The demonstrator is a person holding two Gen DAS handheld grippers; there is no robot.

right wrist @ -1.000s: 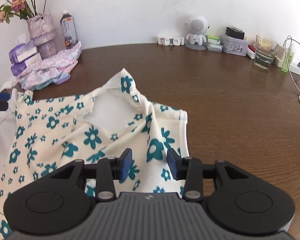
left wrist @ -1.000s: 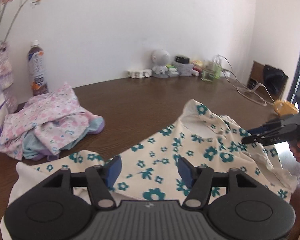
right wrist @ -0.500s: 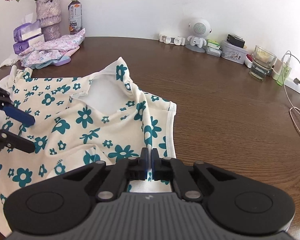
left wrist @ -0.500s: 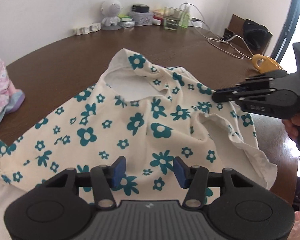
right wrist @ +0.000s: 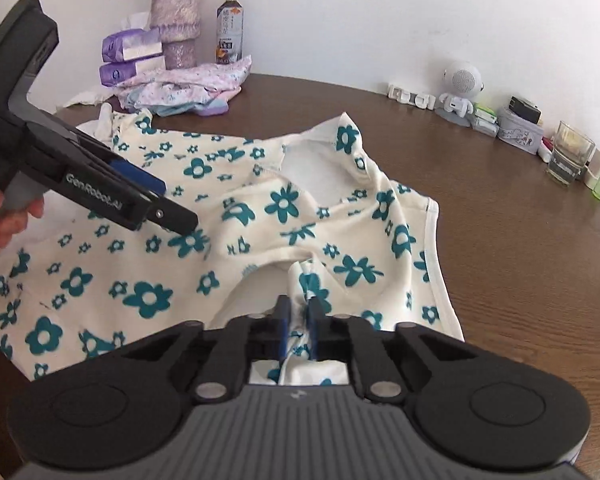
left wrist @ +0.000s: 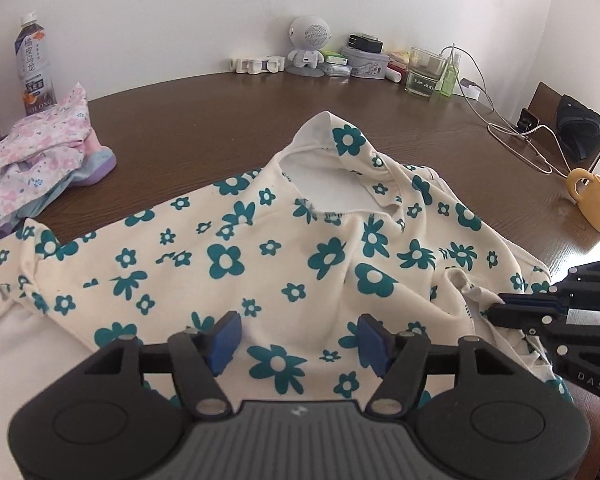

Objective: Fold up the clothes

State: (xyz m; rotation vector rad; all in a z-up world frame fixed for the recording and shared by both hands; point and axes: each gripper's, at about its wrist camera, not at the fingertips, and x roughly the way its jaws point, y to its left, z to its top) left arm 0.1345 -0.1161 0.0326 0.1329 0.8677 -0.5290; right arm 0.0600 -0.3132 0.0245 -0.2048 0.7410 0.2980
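Right now the cream top with teal flowers (left wrist: 284,264) lies spread and rumpled on the brown table (left wrist: 228,120), neckline toward the wall, not lying folded. The right gripper (right wrist: 298,316) has its 2 fingers pinched together on a gathered bunch of cloth near the armhole on that side. The left gripper (left wrist: 300,336) hangs over the middle of the garment with its blue pads wide apart and nothing between them.

As I see it, the main risk is that bunched grip: it holds a wad, not a clean edge, so a pull may drag several layers at once and leave a crooked, lumpy fold. With only 1 side held, the loose body could slide across the smooth wood rather than hinge over. The left side of the top runs off toward the table's near edge, so a tug may tip it over the side. A wide sweep could also reach the pink clothes pile (left wrist: 40,160) or the yellow mug (left wrist: 594,200).
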